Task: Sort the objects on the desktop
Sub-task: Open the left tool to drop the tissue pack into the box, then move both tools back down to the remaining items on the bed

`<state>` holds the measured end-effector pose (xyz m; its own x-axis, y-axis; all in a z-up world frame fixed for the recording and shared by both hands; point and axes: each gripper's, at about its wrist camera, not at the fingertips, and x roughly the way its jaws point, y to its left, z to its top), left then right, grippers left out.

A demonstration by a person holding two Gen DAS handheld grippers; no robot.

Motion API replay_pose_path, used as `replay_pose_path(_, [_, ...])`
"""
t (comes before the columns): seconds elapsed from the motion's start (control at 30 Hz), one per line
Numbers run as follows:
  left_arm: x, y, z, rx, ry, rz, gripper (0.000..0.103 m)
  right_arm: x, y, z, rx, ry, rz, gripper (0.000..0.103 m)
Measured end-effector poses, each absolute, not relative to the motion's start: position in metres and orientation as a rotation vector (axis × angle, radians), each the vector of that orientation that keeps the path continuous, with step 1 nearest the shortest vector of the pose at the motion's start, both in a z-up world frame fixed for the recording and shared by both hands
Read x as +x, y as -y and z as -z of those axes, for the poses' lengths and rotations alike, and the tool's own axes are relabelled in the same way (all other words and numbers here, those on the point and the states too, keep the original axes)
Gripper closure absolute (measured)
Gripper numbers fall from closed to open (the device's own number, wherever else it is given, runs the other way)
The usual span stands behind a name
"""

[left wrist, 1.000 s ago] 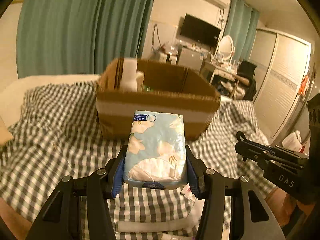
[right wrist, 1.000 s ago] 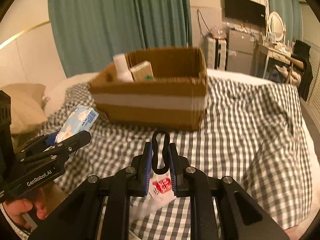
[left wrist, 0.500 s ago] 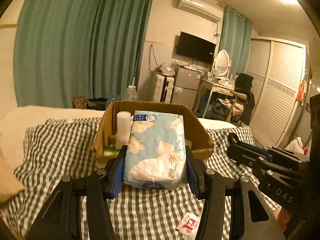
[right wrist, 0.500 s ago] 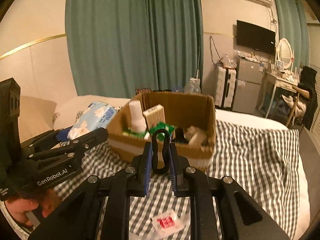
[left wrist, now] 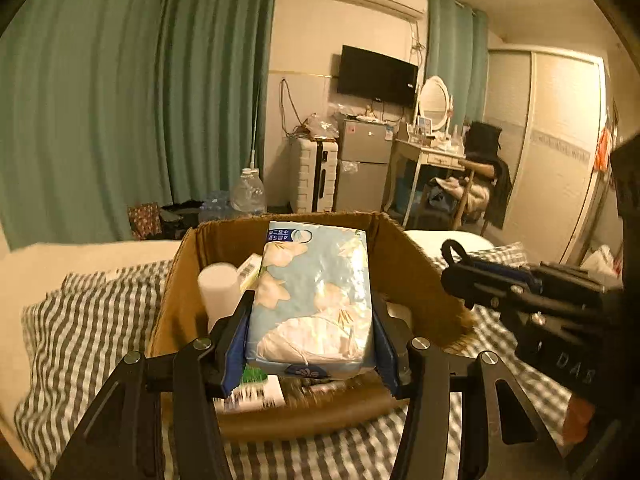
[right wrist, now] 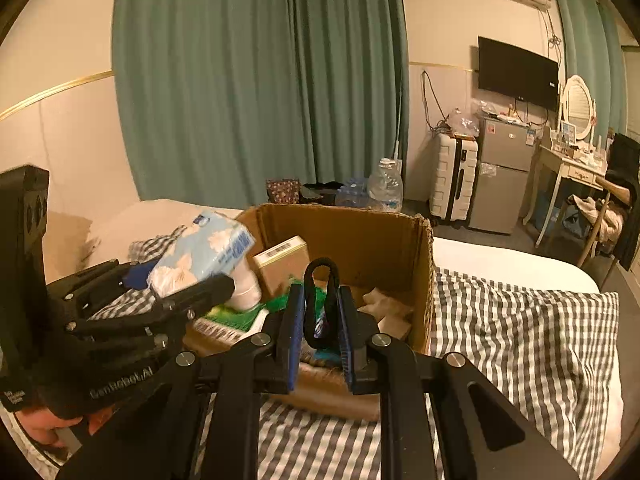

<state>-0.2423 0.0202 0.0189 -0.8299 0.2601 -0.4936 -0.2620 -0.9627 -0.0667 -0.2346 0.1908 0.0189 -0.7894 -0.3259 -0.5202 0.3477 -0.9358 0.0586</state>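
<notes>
Dropping both items into the cardboard box (left wrist: pixel 416 276)

We are holding the tissue pack (left wrist: pixel 312 300) over the box, left gripper (left wrist: pixel 310 344) jaws spread wide and clamped on its sides; right gripper (right wrist: pixel 320 320) jaws nearly closed, pinching a black loop (right wrist: pixel 320 304). We are aiming for free space beside the white bottle (left wrist: pixel 218 292), lowering before letting go.

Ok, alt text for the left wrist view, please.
The left gripper holds a pale blue tissue pack in its jaws above an open cardboard box on a checked cloth. The right gripper reaches in beside it.
</notes>
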Motion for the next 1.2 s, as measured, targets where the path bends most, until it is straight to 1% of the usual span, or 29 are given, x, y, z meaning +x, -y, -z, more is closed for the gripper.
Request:
replay_pose_path(0.2, [-0.301,-0.034,0.0,-0.823,0.027,-2.716,0.049,-0.296,-0.203,0.001,0.81,-0.041,2.681,0.087])
replay_pose_path(0.3, [-0.326,-0.04,0.01,-0.88,0.083,-2.694,0.047,-0.318,-0.213,0.01,0.824,0.03,2.674,0.087])
replay_pose_path(0.33, [-0.332,-0.04,0.013,-0.886,0.113,-2.708,0.043,-0.323,-0.216,0.012,0.831,0.059,2.672,0.079])
replay_pose_path(0.37, [-0.336,-0.04,0.014,-0.893,0.135,-2.712,0.029,-0.327,-0.219,0.013,0.834,0.084,2.676,0.063])
replay_pose_path(0.43, [-0.342,-0.039,0.018,-0.903,0.181,-2.72,0.012,-0.329,-0.226,0.011,0.811,0.114,2.707,0.046])
replay_pose_path(0.57, [-0.337,-0.034,0.02,-0.907,0.233,-2.721,0.007,-0.323,-0.239,0.002,0.78,0.166,2.727,0.045])
replay_pose_path(0.7, [-0.321,-0.019,0.019,-0.94,0.265,-2.734,0.007,-0.303,-0.248,-0.005,0.773,0.215,2.723,0.045])
replay_pose_path(0.8, [-0.291,-0.004,0.014,-0.945,0.3,-2.737,0.007,-0.28,-0.253,-0.008,0.786,0.232,2.719,0.045])
replay_pose_path(0.97, [-0.238,0.01,0.002,-0.946,0.252,-2.78,0.005,-0.233,-0.255,-0.006,0.824,0.25,2.717,0.045])
replay_pose_path(1.2, [-0.172,0.023,-0.007,-0.965,0.287,-2.789,0.004,-0.172,-0.247,-0.004,0.895,0.269,2.698,0.045])
